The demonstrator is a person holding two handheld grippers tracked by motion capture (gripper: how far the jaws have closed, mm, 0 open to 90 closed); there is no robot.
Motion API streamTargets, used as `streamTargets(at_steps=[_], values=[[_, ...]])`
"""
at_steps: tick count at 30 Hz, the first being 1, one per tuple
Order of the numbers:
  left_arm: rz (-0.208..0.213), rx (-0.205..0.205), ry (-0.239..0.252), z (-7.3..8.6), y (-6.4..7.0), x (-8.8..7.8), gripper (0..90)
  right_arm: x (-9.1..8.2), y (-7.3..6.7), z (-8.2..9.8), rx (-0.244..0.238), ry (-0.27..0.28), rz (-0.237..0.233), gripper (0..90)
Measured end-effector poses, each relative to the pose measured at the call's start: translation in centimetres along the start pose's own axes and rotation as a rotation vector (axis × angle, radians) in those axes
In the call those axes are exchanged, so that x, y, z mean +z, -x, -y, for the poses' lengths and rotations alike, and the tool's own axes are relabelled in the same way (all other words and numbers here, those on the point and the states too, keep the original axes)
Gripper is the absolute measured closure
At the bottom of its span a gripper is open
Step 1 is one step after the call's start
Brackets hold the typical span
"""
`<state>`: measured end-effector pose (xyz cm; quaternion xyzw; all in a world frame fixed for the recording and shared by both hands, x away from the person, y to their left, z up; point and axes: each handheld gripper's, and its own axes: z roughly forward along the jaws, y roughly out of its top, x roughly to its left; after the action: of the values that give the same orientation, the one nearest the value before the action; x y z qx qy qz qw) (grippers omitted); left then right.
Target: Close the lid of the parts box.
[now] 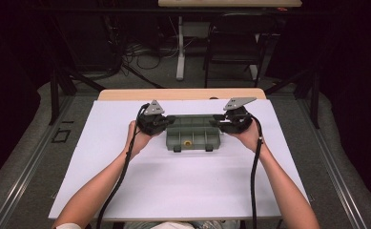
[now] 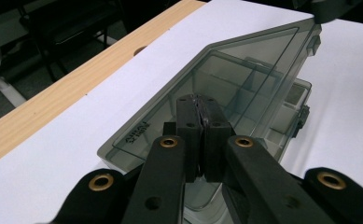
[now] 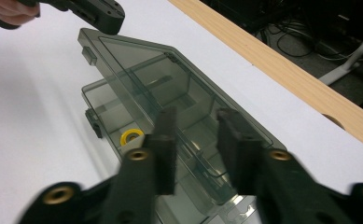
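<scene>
Object: a smoke-grey translucent plastic compartment box [image 1: 192, 132] sat on the white table cover [image 1: 173, 191], about mid-table, between the two hands.
Lid: the hinged lid [image 2: 226, 74] stood part-raised, tilted over the divided tray.
Contents: one small yellow ring [image 3: 131, 136] lay in a compartment on the latch side of the tray; the other cells looked bare.
Left gripper: the left gripper [image 2: 198, 105] had its jaws pressed together on the lid's edge, pinching the thin panel.
Right gripper: the right gripper [image 3: 198, 119] had its jaws spread, straddling the lid's other end without closing.
Handling: probably light, stiff and slick; thin plastic that could flex or slip from a pinch.
Hold: likely best at the lid's end edges, one gripper per end.
Risk: the light tray might lift or slide with the lid.
</scene>
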<state>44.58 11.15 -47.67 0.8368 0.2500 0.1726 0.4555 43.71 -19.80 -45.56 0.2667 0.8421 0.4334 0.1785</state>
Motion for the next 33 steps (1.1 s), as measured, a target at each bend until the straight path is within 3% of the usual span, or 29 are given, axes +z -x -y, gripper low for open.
streamTargets(at_steps=[4,13,33], values=[[0.002,0.011,-0.012,0.4,0.4,0.2,88.4,0.4,-0.5,0.4,-0.015,-0.008,0.014,81.3],[0.003,0.029,-0.02,1.4,1.0,0.3,88.4,1.1,-1.2,1.0,-0.017,-0.02,0.036,90.0],[0.019,0.011,-0.042,3.0,1.4,0.7,88.5,2.5,-2.0,2.7,-0.025,-0.076,0.022,90.0]])
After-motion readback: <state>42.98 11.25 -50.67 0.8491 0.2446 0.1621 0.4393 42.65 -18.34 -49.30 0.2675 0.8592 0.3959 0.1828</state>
